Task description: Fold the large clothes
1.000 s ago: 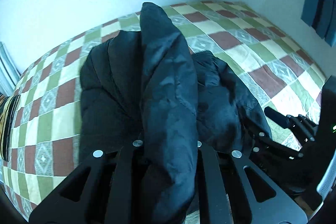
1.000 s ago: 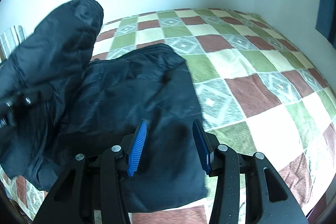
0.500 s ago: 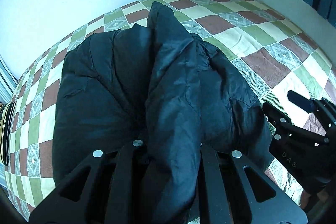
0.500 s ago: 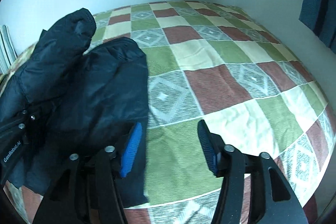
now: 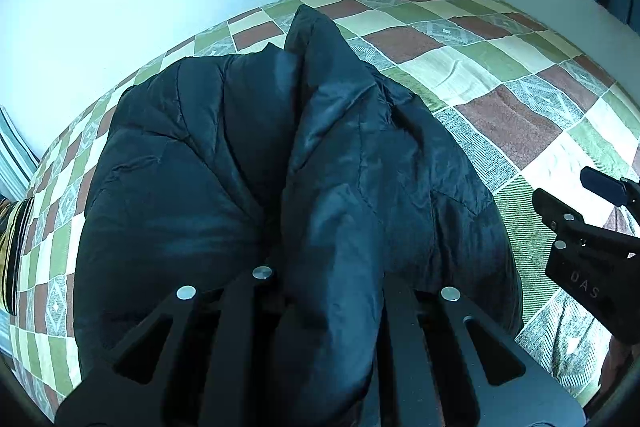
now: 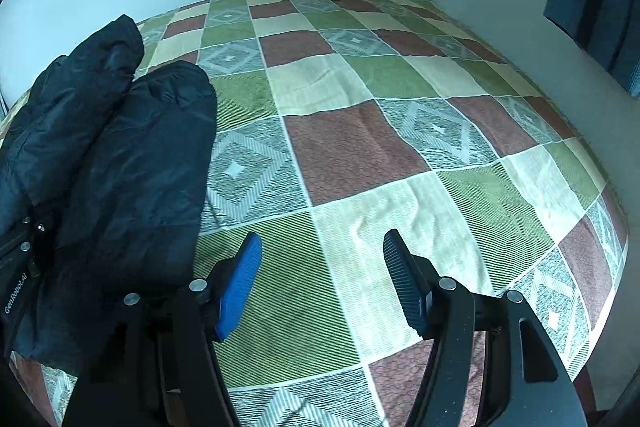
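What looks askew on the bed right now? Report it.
The black puffer jacket is not flat: a fold stands up in a ridge, pinched in the shut left hand-held gripper. The right hand-held gripper, just opening, is empty over the checkered bedspread. Nothing looks damaged.

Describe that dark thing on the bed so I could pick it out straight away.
Start with the bed against the pale wall, covered by a checked quilt of green, cream and brick-red squares. On its left side lies a puffy black jacket, one fold pinched in the left gripper. It is the only plain dark, padded thing there.
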The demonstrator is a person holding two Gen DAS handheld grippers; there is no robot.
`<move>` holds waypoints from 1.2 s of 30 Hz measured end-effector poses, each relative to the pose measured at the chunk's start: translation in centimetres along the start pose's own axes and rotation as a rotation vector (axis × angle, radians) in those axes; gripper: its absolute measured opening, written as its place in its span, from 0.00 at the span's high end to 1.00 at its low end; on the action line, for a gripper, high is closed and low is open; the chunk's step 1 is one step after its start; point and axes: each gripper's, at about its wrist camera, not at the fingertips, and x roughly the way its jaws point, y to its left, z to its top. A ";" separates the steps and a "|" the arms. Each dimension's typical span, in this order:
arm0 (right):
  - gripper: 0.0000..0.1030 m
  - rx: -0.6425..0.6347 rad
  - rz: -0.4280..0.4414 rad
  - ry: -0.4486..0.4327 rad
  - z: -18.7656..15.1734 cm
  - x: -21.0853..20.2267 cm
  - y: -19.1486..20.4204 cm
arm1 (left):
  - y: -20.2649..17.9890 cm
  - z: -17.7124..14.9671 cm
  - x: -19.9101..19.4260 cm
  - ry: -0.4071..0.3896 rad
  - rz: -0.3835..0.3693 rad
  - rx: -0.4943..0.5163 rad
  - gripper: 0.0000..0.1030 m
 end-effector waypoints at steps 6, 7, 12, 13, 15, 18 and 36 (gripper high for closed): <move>0.37 -0.019 -0.028 0.006 -0.1 -0.3 -0.2 | 0.0 0.0 -0.4 -0.012 0.012 -0.004 0.86; 0.33 -0.027 -0.036 0.000 -0.2 -0.6 -0.2 | -0.1 0.0 -0.6 -0.016 0.016 0.001 0.85; 0.31 -0.042 -0.048 -0.020 -0.2 -1.7 -0.2 | -0.2 0.1 -1.7 -0.045 0.015 -0.010 0.75; 0.31 -0.043 -0.051 -0.025 -0.2 -2.0 -0.2 | -0.2 0.1 -2.2 -0.055 0.016 -0.011 0.72; 0.31 -0.047 -0.054 -0.033 -0.2 -2.5 -0.2 | 0.0 0.1 -2.9 -0.070 0.012 -0.010 0.67; 0.31 -0.052 -0.055 -0.043 -0.1 -3.1 0.1 | 0.6 -0.1 -4.5 -0.095 -0.011 -0.025 0.62; 0.31 -0.138 0.120 -0.144 3.1 -9.1 8.2 | 15.0 -5.2 -11.6 -0.207 0.244 -0.238 0.26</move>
